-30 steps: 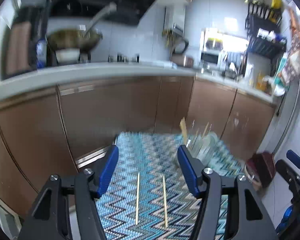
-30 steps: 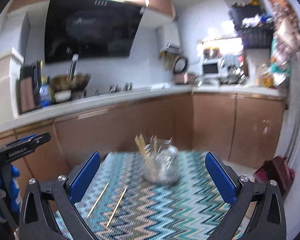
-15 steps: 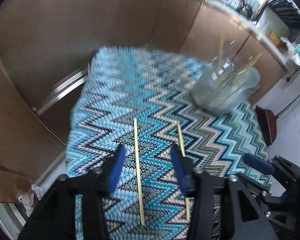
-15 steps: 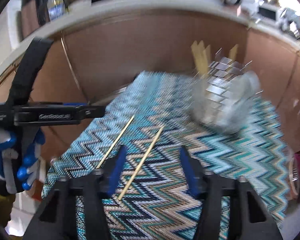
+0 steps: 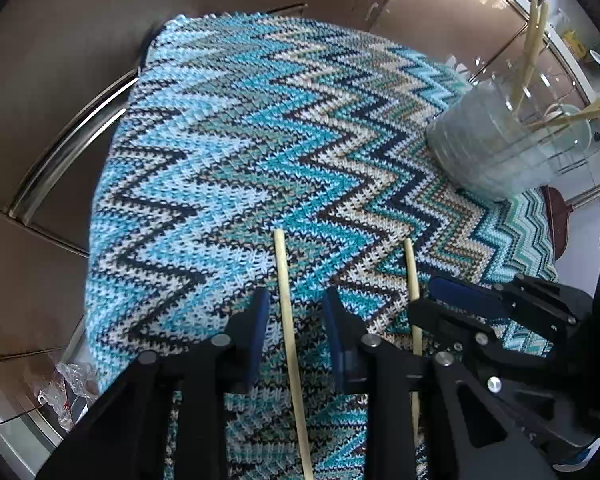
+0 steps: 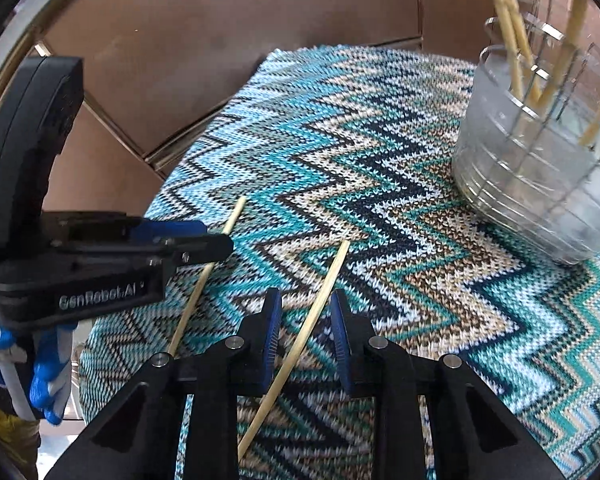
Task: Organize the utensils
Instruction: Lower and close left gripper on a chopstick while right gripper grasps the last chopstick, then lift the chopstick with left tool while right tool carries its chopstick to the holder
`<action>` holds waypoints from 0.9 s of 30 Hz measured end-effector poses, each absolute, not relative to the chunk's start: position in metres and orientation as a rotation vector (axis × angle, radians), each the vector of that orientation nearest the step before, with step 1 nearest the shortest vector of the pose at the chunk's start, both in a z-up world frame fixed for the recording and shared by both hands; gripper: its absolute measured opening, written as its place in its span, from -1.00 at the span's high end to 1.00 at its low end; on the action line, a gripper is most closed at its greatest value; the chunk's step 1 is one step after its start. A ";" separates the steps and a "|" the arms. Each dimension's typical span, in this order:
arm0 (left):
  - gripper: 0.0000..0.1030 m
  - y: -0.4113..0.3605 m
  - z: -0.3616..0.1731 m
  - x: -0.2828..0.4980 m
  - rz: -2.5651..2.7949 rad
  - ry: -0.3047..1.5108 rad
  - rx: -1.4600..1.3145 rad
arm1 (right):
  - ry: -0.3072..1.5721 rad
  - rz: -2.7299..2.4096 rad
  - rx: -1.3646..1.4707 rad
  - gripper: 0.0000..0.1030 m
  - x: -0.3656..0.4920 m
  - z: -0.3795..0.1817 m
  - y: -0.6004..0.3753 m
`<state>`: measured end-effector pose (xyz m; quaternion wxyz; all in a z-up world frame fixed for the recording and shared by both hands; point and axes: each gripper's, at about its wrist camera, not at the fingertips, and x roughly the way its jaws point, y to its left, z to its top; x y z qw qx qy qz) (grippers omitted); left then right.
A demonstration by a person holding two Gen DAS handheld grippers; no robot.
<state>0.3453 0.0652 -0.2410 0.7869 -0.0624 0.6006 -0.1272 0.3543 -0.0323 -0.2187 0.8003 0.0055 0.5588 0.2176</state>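
Two pale wooden chopsticks lie side by side on a zigzag blue cloth. My left gripper is open, low over the cloth, its jaws either side of the left chopstick without touching it. My right gripper is open and straddles the right chopstick, which also shows in the left wrist view. A clear glass holder with several chopsticks standing in it sits at the far right; it also shows in the left wrist view.
The cloth covers a small table that stands against brown kitchen cabinets. The left gripper's body shows at the left of the right wrist view, close beside the right gripper. A dark red object lies on the floor beyond the table.
Both grippers have tilted down from facing the kitchen and dropped to the cloth. Their jaws have narrowed, and each now straddles one chopstick.
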 end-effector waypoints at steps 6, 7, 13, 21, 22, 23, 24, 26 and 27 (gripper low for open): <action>0.72 0.063 -0.247 0.350 -0.257 1.311 -0.124 | 1.255 0.466 0.017 0.71 0.371 -0.235 -0.029; 0.75 0.062 -0.247 0.350 -0.253 1.313 -0.122 | 1.257 0.467 0.013 0.72 0.372 -0.236 -0.029; 0.91 0.066 -0.245 0.348 -0.245 1.306 -0.172 | 1.251 0.470 0.017 0.81 0.371 -0.232 -0.031; 0.91 0.066 -0.210 0.322 -0.245 1.171 -0.194 | 1.143 0.500 0.072 0.89 0.340 -0.200 -0.053; 0.91 0.065 -0.201 0.314 -0.246 1.143 -0.190 | 1.121 0.506 0.079 0.89 0.333 -0.193 -0.058; 0.91 0.064 -0.196 0.311 -0.247 1.129 -0.188 | 1.101 0.511 0.084 0.89 0.327 -0.186 -0.062; 0.91 0.062 -0.188 0.304 -0.251 1.102 -0.185 | 1.078 0.515 0.088 0.89 0.321 -0.179 -0.066; 0.91 0.060 -0.176 0.294 -0.251 1.067 -0.176 | 1.031 0.519 0.098 0.89 0.306 -0.164 -0.074; 0.91 0.058 -0.171 0.289 -0.252 1.052 -0.173 | 1.010 0.519 0.101 0.89 0.300 -0.158 -0.078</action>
